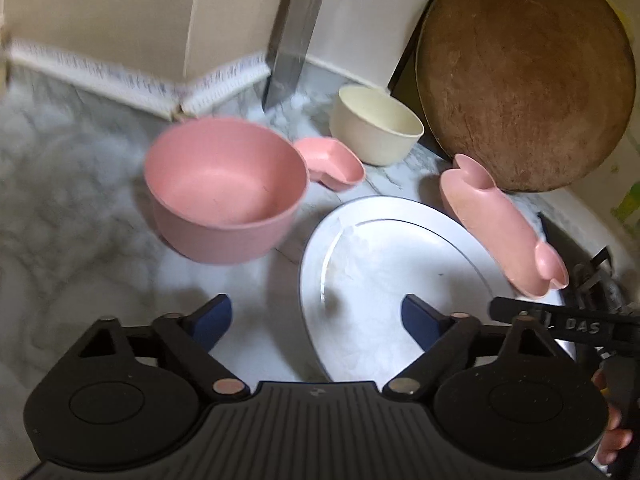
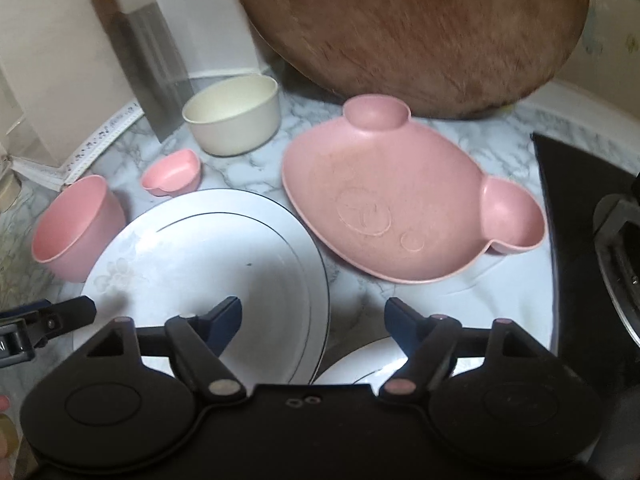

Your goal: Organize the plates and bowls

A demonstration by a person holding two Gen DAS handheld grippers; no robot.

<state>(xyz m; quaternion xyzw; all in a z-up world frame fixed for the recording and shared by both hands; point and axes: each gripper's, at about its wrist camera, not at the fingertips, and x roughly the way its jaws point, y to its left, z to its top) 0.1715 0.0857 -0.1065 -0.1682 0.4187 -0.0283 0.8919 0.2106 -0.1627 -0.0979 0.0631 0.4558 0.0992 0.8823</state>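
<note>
Hovering wide open, holding nothing, both grippers (left (image 1: 316, 320), right (image 2: 314, 320)) face an unfilled pink bowl (image 1: 224, 188).

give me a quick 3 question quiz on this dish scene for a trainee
1. True or false: the left tool grips the pink bowl.
2. Which dish sits nearest the cleaver? A) cream bowl B) bear-shaped pink plate C) white plate
3. Fill in: the round wooden board leans behind the ____ plate.

Key: 1 false, both tools are open and empty, the right tool too. 2 A. 3 bear-shaped pink.
</note>
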